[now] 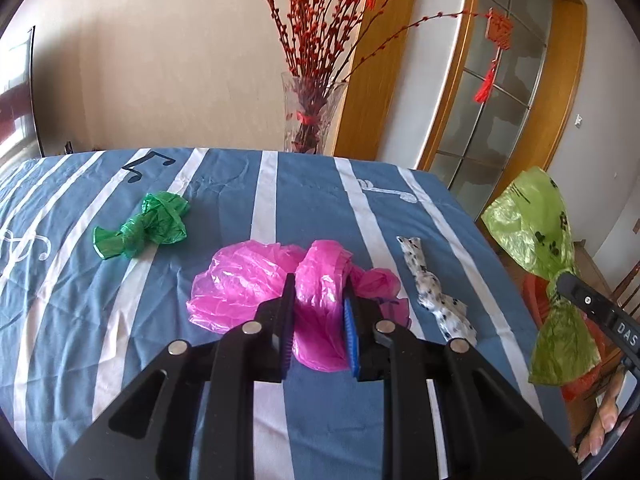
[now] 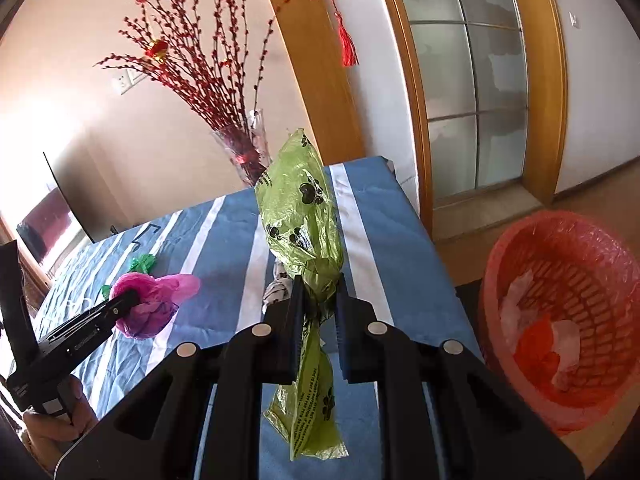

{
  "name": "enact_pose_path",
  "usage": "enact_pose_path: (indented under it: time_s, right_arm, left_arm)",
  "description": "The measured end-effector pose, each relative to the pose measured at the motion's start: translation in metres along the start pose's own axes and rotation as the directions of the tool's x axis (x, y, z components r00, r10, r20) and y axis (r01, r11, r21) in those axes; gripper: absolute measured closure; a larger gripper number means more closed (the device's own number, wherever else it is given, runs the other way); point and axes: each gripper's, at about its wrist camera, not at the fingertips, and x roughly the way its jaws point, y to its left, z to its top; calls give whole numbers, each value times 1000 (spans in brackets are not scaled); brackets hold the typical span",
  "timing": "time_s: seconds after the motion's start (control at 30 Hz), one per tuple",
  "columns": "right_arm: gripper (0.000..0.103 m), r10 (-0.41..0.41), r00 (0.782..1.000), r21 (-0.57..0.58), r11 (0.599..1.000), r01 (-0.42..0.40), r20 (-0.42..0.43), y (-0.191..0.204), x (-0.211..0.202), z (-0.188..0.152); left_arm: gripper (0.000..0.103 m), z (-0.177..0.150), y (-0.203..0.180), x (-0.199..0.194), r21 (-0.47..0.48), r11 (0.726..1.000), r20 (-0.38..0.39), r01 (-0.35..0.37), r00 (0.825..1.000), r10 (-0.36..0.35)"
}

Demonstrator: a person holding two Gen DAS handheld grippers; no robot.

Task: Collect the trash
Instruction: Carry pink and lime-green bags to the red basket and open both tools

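Note:
My left gripper (image 1: 318,300) straddles a crumpled pink plastic bag (image 1: 248,280) lying on the striped blue tablecloth (image 1: 224,184); its jaws press the bag's folds between them. My right gripper (image 2: 318,292) is shut on the knot of a lime green paw-print bag (image 2: 300,208) and holds it in the air near the table's right edge; this bag also shows in the left wrist view (image 1: 536,224). A knotted dark green bag (image 1: 148,224) lies at the left, and a white black-spotted bag (image 1: 436,296) at the right.
A red basket (image 2: 496,280) lined with pink plastic stands on the floor right of the table, with white and orange trash inside. A glass vase (image 1: 308,112) of red branches stands behind the table's far edge. A glass door (image 2: 472,80) is beyond.

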Motion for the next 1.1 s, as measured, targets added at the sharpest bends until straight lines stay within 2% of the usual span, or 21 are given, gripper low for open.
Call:
enact_pose_path:
  time_s: [0.4, 1.1]
  right_arm:
    - [88, -18, 999, -2, 1000, 18, 48, -14, -31, -3]
    - [88, -94, 993, 50, 995, 91, 65, -65, -49, -10]
  left_arm:
    - [82, -7, -32, -37, 43, 997, 29, 63, 998, -64]
    - [82, -18, -109, -40, 151, 971, -6, 185, 983, -186]
